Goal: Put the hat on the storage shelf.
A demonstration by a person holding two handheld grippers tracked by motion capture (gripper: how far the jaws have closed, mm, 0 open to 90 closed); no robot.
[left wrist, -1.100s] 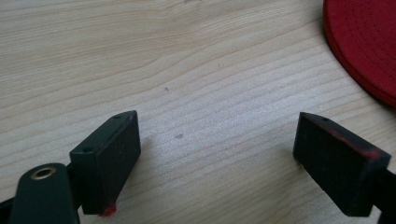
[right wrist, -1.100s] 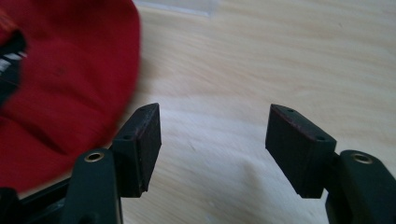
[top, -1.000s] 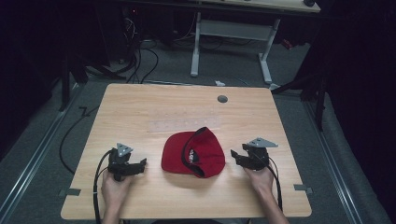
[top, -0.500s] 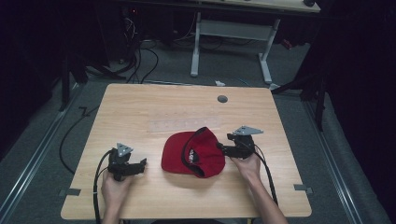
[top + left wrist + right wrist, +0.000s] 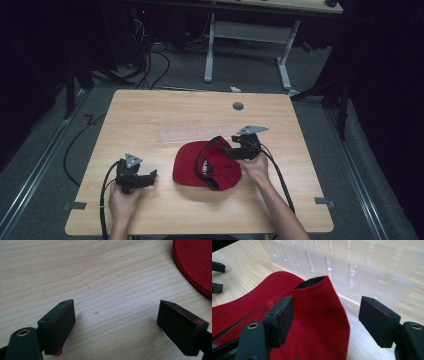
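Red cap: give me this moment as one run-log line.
right gripper: jaws just opening, astride red cap edge, not pressing | left gripper: open over table, clear of cap | cap: on table

Ahead of the left gripper (image 5: 150, 175) lies bare table (image 5: 150, 120), passage unobstructed; the red cap (image 5: 207, 167) blocks its right side. The cap's raised crown stands between the right gripper (image 5: 226, 150)'s spread jaws, with a clear slotted plate (image 5: 352, 267) just beyond.

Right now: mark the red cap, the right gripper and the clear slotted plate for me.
red cap (image 5: 212, 170), high view, on its crown.
right gripper (image 5: 325, 321), right gripper view, midway between its open fingertips, over the cap's back edge.
clear slotted plate (image 5: 342, 270), right gripper view, on a panel between slots.
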